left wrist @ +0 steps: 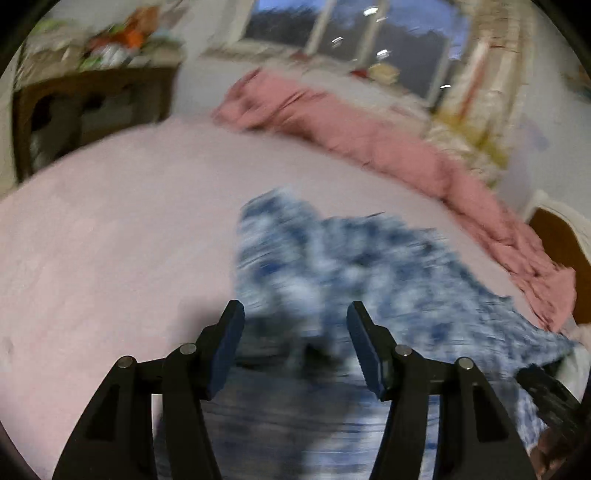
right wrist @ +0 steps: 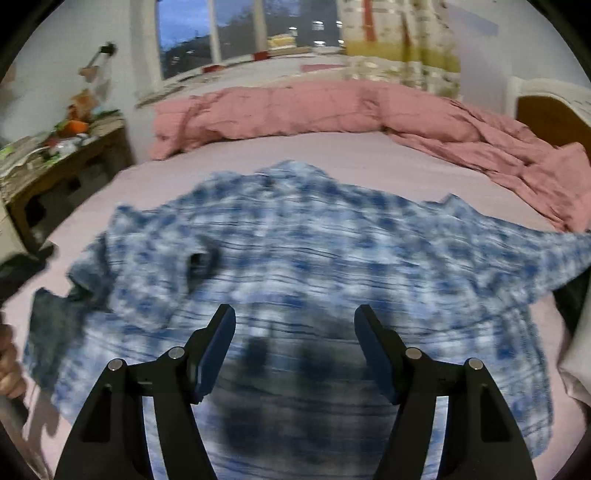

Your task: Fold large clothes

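Note:
A blue and white plaid shirt [right wrist: 295, 251] lies spread on the pale pink bed sheet [right wrist: 369, 155], sleeves out to both sides. My right gripper [right wrist: 294, 314] is open and empty, hovering over the shirt's near hem. In the left wrist view the shirt [left wrist: 369, 280] is blurred and lies to the right. My left gripper [left wrist: 295, 310] is open and empty above the shirt's left edge. The left gripper's body and the hand holding it show at the left edge of the right wrist view [right wrist: 14, 273].
A rumpled pink duvet [right wrist: 332, 110] lies along the far side of the bed. A cluttered wooden side table [right wrist: 62, 155] stands at the left. A window [right wrist: 236, 33], curtains [right wrist: 402, 44] and a wooden headboard [right wrist: 546, 114] are behind.

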Available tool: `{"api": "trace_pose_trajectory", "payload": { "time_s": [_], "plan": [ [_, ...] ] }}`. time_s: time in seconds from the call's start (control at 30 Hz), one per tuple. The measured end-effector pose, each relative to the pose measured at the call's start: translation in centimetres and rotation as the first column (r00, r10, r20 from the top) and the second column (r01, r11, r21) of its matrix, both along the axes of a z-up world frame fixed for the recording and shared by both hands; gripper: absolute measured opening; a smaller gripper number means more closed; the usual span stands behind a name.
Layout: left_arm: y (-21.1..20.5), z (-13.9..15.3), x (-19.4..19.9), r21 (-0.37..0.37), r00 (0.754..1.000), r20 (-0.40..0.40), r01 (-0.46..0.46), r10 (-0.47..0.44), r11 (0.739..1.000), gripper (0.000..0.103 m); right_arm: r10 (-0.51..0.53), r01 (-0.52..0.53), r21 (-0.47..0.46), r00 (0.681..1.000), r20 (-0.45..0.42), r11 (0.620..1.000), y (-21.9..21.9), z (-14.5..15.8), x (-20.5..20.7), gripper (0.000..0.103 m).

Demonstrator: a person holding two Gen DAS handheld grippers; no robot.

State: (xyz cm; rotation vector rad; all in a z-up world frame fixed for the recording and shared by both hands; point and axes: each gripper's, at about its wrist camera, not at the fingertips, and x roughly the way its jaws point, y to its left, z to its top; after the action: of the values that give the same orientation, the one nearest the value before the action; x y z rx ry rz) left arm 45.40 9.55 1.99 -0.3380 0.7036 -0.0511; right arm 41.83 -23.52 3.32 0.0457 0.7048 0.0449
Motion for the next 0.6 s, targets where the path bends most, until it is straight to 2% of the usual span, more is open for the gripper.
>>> {"api": "trace_pose_trajectory", "payload": {
  "time_s": [0.03,0.1,0.2,0.27,0.37,0.47,0.6],
  "plan": [
    [0.9,-1.2,0.4,-0.019,0.999,-0.042,-0.035,0.034,0.999,0.055,0.031,-0.031,0.026,0.999,-0.011,0.999,1.1,0.2,0.4,0.069],
    [1.7,-3.3,1.0,-0.062,0.994,-0.105,-0.045,0.038,0.997,0.053,0.102,-0.099,0.063,0.994,-0.043,0.993,3.6,0.1,1.5,0.069],
    [1.8,-4.9,1.6,-0.061,0.983,-0.177,-0.066,0.055,0.996,0.048,0.180,-0.174,0.058,0.976,-0.121,0.983,8.6,-0.4,3.7,0.068],
    [2.5,-5.3,1.5,-0.070,0.977,-0.198,-0.090,0.075,0.993,0.046,0.202,-0.203,0.005,0.968,-0.146,0.979,12.1,-0.7,4.9,0.067],
    [3.8,-5.8,1.4,-0.140,0.973,-0.215,-0.121,0.090,0.983,0.040,0.206,-0.221,-0.055,0.959,-0.196,0.974,16.2,-1.9,6.7,0.067],
    [4.6,-5.9,1.4,-0.173,0.969,-0.225,-0.142,0.102,0.975,0.036,0.201,-0.223,-0.065,0.949,-0.243,0.973,18.5,-3.3,7.9,0.067],
    [4.7,-6.0,1.5,-0.181,0.967,-0.232,-0.149,0.105,0.972,0.036,0.217,-0.250,-0.109,0.944,-0.250,0.962,21.2,-4.1,8.1,0.067]
  ]
}}
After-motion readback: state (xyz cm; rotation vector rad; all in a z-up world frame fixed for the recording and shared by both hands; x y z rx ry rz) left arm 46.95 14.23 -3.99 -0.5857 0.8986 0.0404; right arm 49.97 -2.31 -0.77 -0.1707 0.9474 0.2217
